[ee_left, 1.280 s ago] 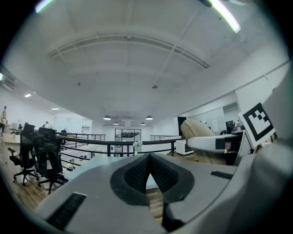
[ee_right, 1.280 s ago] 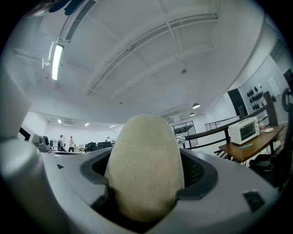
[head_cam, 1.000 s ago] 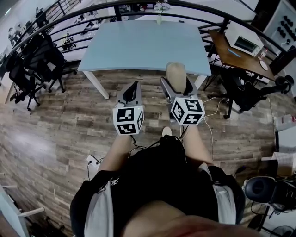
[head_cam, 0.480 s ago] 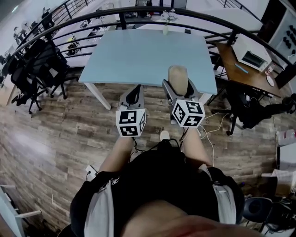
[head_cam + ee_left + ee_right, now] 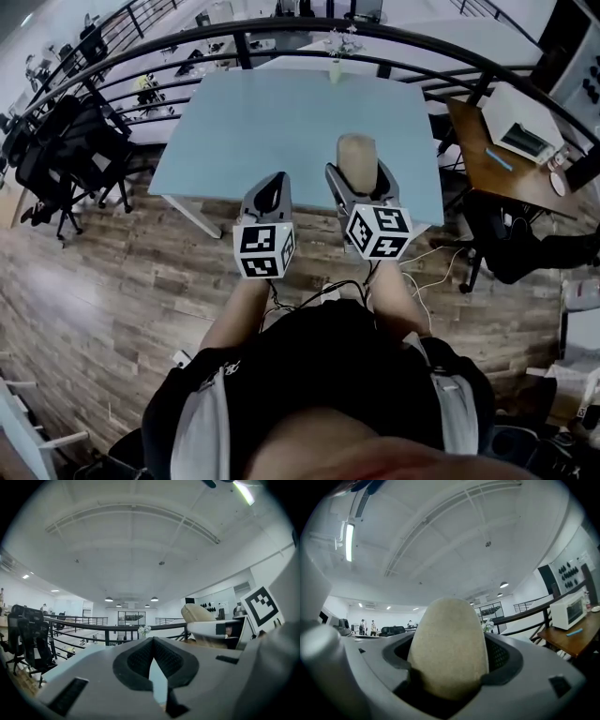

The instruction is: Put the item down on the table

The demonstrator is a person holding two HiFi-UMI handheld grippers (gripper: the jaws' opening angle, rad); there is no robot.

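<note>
The right gripper (image 5: 359, 184) is holding the beige oval item (image 5: 356, 154) upright, its fingers clamping the lower half from both sides. The item is hanging over the table's (image 5: 262, 122) near edge, toward the right corner; its height above the top is hard to judge from the head view. The left gripper (image 5: 270, 190) is hovering alongside, fingers pressed together on nothing. Doing this well likely means carrying the item further in from the edge, lowering it until the base is resting flat, and only then parting the fingers, since the rounded shape could tip.
</note>
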